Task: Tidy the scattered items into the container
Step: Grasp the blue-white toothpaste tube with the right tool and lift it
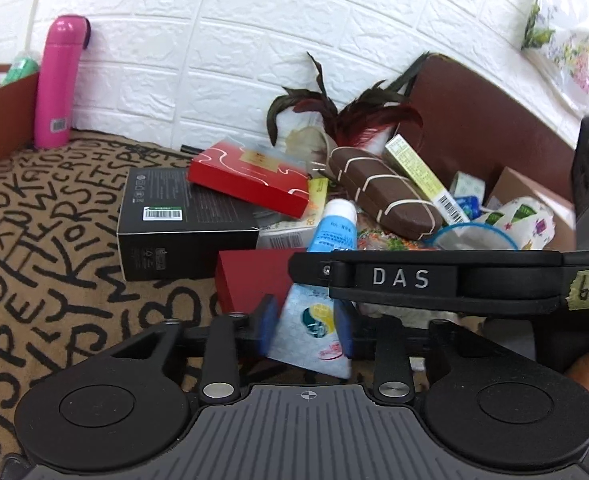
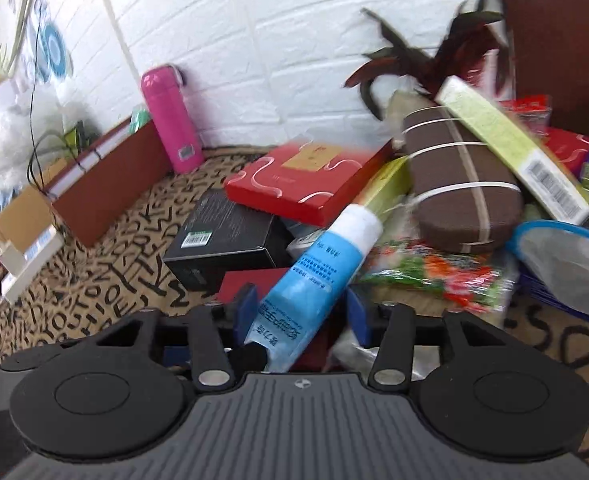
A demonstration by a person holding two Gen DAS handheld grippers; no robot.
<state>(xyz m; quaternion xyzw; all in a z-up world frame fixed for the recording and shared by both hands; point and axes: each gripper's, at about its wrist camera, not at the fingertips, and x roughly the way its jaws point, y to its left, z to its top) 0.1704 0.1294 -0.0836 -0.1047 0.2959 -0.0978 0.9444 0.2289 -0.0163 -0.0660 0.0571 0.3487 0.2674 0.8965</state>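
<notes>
Scanning from the left, I saw a brown box wall at the edge, then a pink flask standing upright against the white brick wall, on a lettered cloth. Further along sat a black carton, with a red box lying tilted across its far corner. Next came the pile: a brown padded case with white bands, dark feathers behind it, and a green-and-white carton leaning on the case.

My left gripper was clenched on a pale sachet, its blue pads pressing both edges. Across that view, just above, ran the body of my other tool, marked DAS.

My right gripper had a blue tube between its blue pads, white cap pointing up toward the red box; the left pad touched the tube, but blur kept me from telling whether the right pad did, so I could not tell if it was truly gripped. Right of it lay a colourful packet and a blue-rimmed dish.
</notes>
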